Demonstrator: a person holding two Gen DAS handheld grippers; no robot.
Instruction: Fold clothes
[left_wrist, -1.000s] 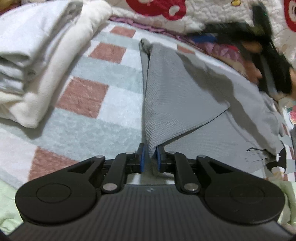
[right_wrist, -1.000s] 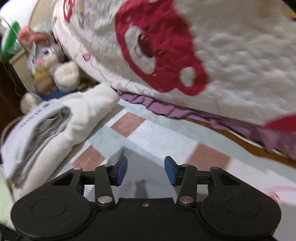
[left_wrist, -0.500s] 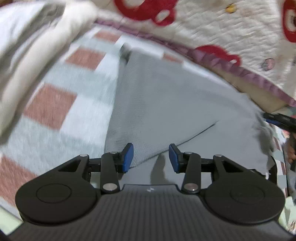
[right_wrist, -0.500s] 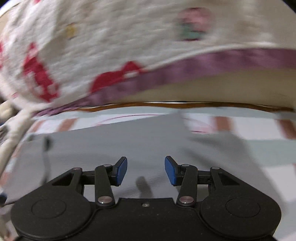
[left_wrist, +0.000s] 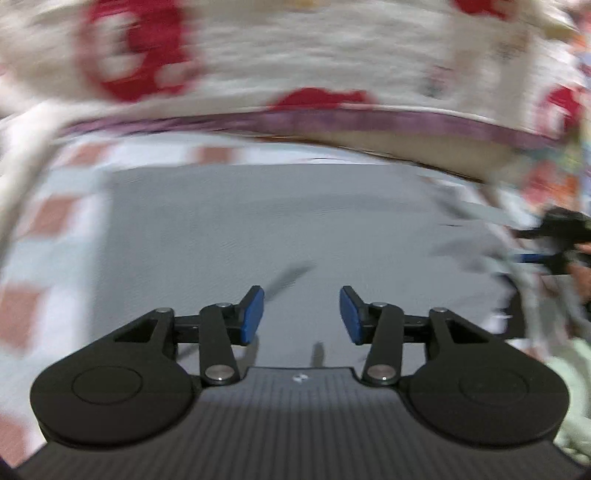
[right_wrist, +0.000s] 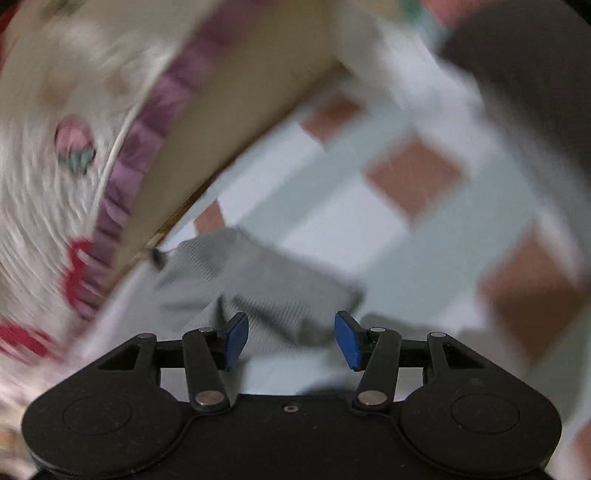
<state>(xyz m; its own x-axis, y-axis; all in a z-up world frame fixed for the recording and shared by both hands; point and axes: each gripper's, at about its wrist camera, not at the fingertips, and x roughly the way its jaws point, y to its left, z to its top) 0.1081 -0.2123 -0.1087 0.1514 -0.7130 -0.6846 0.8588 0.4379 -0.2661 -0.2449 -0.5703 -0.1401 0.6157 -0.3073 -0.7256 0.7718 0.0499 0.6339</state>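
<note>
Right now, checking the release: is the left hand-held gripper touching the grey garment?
Apart: left wrist view shows the left hand-held gripper open, grey garment lying flat beyond its pads.

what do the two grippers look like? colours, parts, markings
Both match: the left gripper and right gripper have matte black bodies, two round discs at the outer corners, black link arms with silver pivot pins, and blue pads on the jaws. The left's body is ribbed with a small light mark; the right's is smooth with a centre screw. No cables or sleeves visible.
</note>
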